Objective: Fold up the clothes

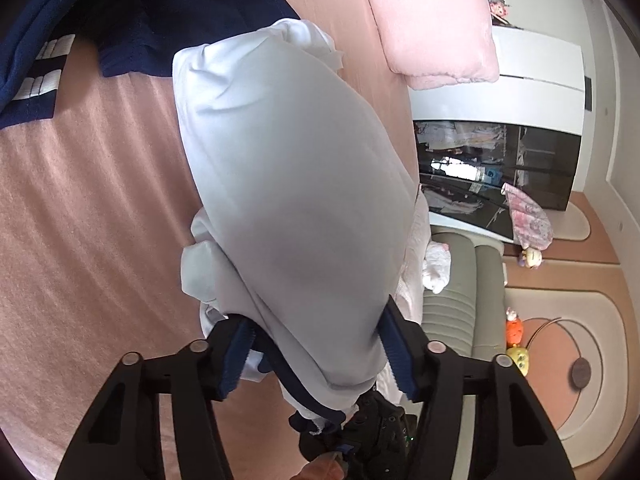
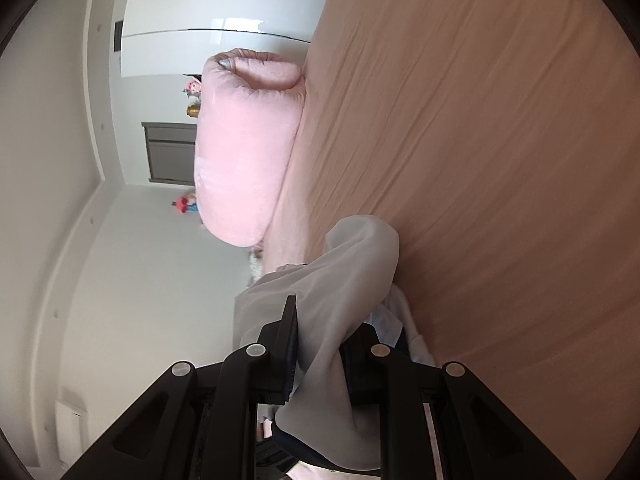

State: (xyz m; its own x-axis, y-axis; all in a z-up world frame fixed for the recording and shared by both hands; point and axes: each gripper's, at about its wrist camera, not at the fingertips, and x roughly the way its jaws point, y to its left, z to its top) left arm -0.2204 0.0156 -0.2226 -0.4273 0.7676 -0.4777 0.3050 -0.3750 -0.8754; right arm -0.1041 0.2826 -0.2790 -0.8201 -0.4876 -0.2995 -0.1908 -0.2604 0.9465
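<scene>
White garment [image 1: 296, 184] between left fingers [image 1: 394, 344], grip unclear; right fingers [image 2: 290, 344] clamp same garment.

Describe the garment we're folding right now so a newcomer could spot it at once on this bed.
Start from the wide pink bed sheet. The white garment is lifted above it, running between the left gripper and the right gripper, which is shut on it. Unlike the navy garment lying flat at the far side and the fluffy pink pillow, it is plain white with navy trim.
</scene>
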